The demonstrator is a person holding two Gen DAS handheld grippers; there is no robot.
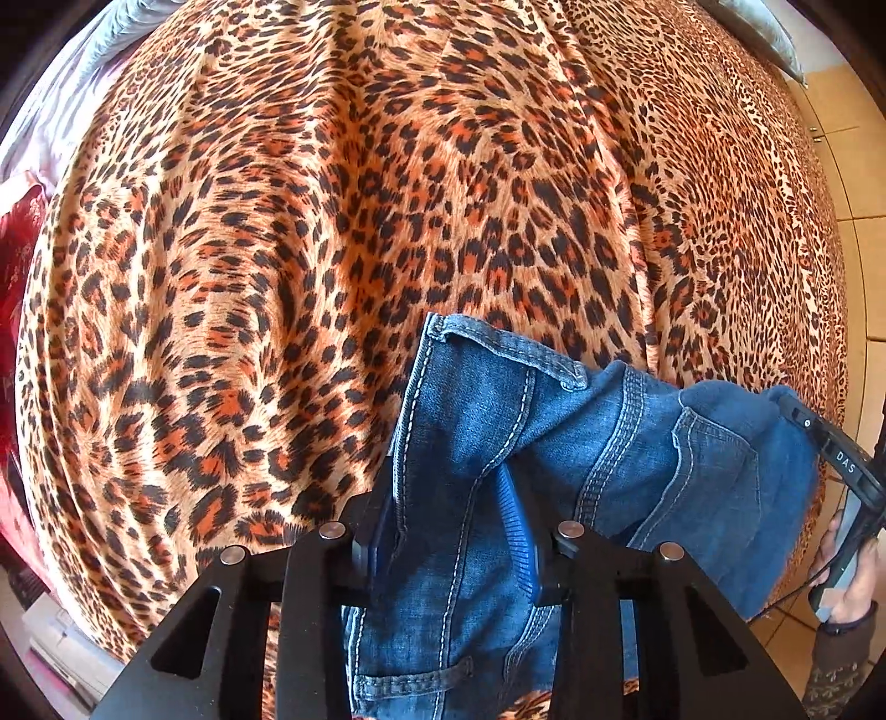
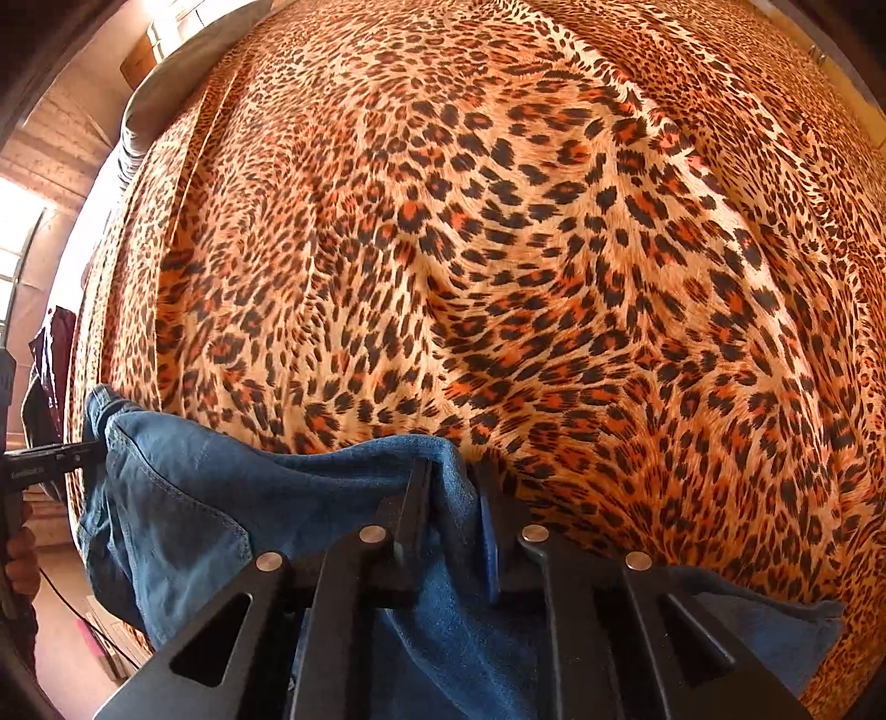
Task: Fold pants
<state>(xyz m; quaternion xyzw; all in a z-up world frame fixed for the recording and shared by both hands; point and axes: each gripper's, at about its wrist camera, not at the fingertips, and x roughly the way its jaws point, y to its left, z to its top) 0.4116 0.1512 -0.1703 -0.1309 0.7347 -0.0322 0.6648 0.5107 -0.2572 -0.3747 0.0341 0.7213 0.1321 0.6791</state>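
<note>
Blue denim pants hang bunched over the near edge of a leopard-print bedspread. My left gripper points steeply down and is shut on a seamed, stitched part of the pants, with denim pinched between its blue pads. The other gripper's black body shows at the right, against the far end of the same cloth. In the right wrist view my right gripper is shut on a folded edge of the pants, which stretch left toward the left gripper's body. The bedspread fills the view beyond.
Grey pillows lie at the far end of the bed, and a red cloth sits off its left side. Tiled floor runs along the right. A person's hand holds the right gripper's handle.
</note>
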